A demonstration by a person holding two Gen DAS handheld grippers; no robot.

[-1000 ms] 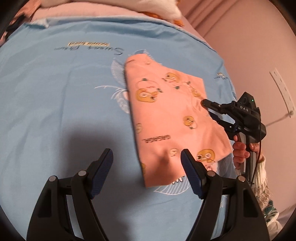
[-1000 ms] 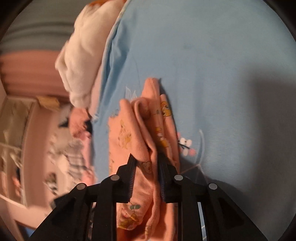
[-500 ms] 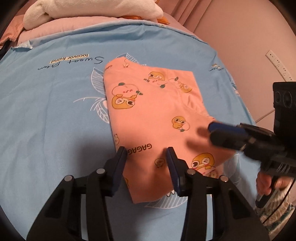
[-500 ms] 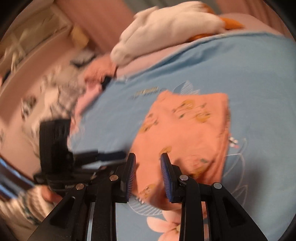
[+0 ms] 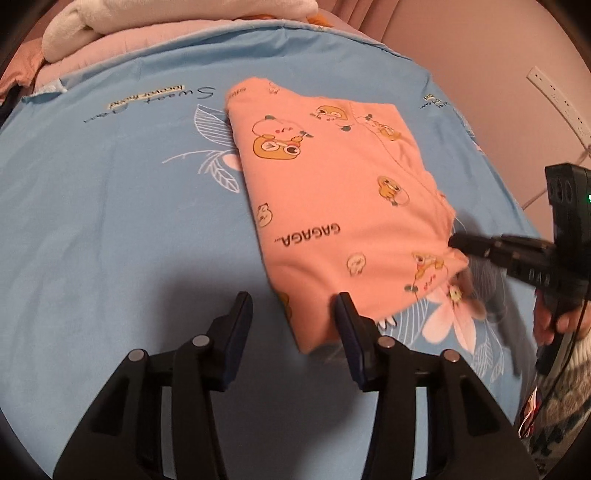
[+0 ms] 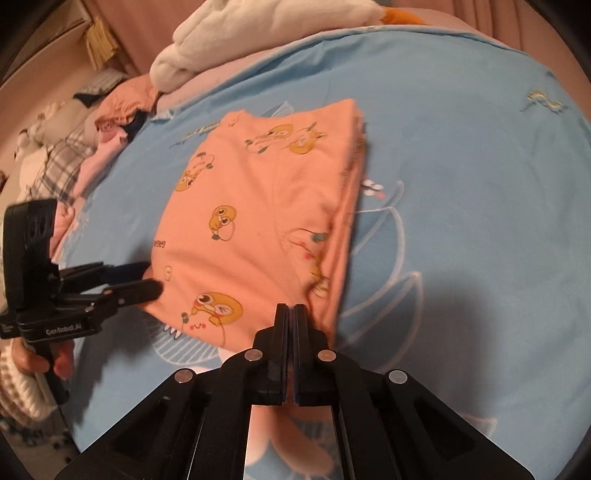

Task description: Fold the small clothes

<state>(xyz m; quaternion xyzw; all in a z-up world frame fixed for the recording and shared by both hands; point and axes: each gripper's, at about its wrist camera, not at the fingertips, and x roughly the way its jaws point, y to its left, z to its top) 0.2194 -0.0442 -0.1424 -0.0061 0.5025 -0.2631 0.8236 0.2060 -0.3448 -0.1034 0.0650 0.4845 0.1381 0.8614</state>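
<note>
A folded peach garment (image 5: 332, 192) with cartoon duck prints lies flat on the blue bed sheet (image 5: 110, 203). My left gripper (image 5: 293, 314) is open, low over the garment's near corner, which lies between its fingers without being pinched. In the right wrist view the same garment (image 6: 258, 206) shows stacked layers along its right edge. There my right gripper (image 6: 291, 310) is shut with nothing visible between its pads, its tip at the garment's near edge. From the left wrist view the right gripper (image 5: 456, 242) touches the garment's right side. The left gripper (image 6: 147, 277) sits at the garment's left edge.
A white plush bundle (image 6: 277, 22) lies at the head of the bed. A pile of mixed clothes (image 6: 74, 147) lies off the sheet's left side. A power strip (image 5: 557, 99) hangs on the pink wall at right. A person's hand (image 5: 554, 321) holds the right gripper's handle.
My right gripper let go of the bunched garment folds, rolled round to the garment's near edge and shut empty. My left gripper narrowed and sank toward the near corner.
</note>
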